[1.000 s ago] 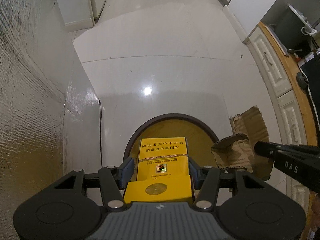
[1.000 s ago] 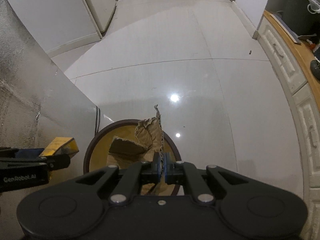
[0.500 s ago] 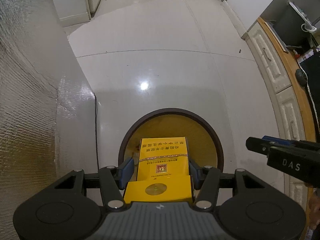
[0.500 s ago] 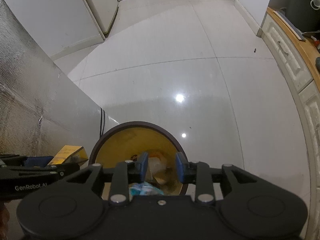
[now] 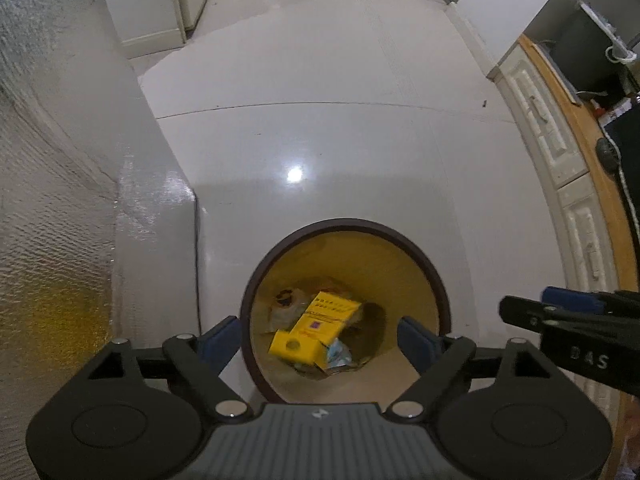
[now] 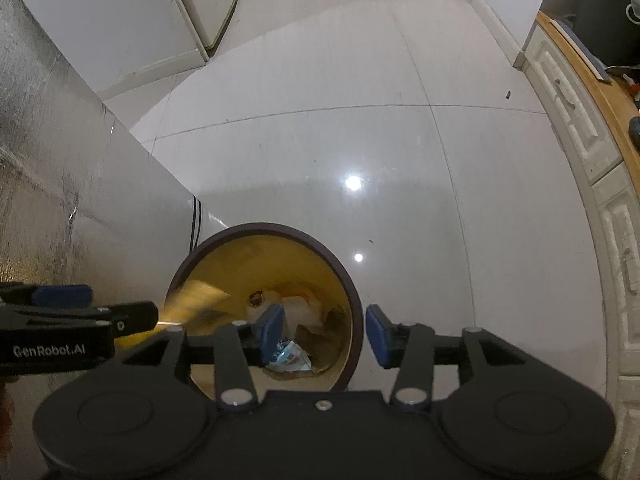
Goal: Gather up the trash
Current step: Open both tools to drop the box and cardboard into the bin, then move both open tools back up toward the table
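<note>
A round bin (image 5: 344, 222) with a dark rim and yellow inside stands on the floor below both grippers. My left gripper (image 5: 320, 342) hangs over it, jaws opening wide, nothing between the pads. A yellow carton (image 5: 316, 328) is down inside the bin on other trash. In the right wrist view the carton (image 6: 196, 304) is a yellow blur at the bin's (image 6: 256, 227) left rim, just off the left gripper's (image 6: 80, 320) tip. My right gripper (image 6: 325, 334) is over the bin too, jaws opening and empty. A blue-white wrapper (image 6: 290, 356) lies at the bottom.
A foil-covered panel (image 5: 52, 208) rises close on the left, with a black cable (image 5: 197, 240) down its corner. White cabinets under a wooden counter (image 5: 576, 152) run along the right. Glossy white tiles (image 5: 328, 128) stretch ahead to a white appliance (image 6: 192, 4).
The left jaws spread and the yellow carton dropped into the bin. The right jaws let go of the torn cardboard, which is out of sight, and kept widening.
</note>
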{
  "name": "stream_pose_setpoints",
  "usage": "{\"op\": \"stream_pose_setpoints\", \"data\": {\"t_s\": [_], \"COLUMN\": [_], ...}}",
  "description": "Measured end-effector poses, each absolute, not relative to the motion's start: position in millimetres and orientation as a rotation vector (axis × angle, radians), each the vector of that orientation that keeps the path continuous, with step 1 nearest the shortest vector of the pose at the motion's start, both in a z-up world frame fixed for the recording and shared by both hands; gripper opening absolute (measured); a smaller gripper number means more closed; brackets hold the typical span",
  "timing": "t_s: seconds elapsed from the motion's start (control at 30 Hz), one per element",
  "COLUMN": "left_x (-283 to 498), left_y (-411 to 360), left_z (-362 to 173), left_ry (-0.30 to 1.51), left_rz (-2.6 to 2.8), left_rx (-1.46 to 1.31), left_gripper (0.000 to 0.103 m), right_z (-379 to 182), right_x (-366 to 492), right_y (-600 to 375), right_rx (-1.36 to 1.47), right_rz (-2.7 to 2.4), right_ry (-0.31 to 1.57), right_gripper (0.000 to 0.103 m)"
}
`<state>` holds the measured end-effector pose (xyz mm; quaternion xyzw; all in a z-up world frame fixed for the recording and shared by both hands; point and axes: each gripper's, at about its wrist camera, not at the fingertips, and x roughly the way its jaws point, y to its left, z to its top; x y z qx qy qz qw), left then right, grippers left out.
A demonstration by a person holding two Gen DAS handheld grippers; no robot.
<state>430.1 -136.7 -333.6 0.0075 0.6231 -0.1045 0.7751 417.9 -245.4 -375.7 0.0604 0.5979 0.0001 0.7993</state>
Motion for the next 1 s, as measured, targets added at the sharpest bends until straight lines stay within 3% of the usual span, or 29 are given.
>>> {"op": "stream_pose_setpoints", "data": {"t_s": [0.23, 0.43, 0.8, 1.0], "left_x": [428.7, 425.9, 413.8, 406.1], "left_y": [-133.9, -127.6, -121.7, -119.2], "left_z": [-334.3, -329.5, -304.0, -284.2], "left_ry": [1.37, 1.373, 1.35, 1.323], "left_rz": [-0.185, -0.16, -0.141, -0.143], "left_rx": [0.066, 0.088, 0.094, 0.086], "left_gripper": [0.098, 0.103, 0.103, 0.103], "right_z": [-372.4, -367.4, -347.8, -331.7], "right_x": [414.8, 411.0, 399.3, 389.1], "right_y": [-243.0, -243.9, -249.9, -251.9], "right_rx": [0.096, 0.079, 0.063, 0.055], "right_rz": [0.01, 0.009, -0.021, -0.027], "right_ry": [1.301, 1.306, 1.286, 1.263], "right_gripper": [0.055, 0.067, 0.099, 0.103]}}
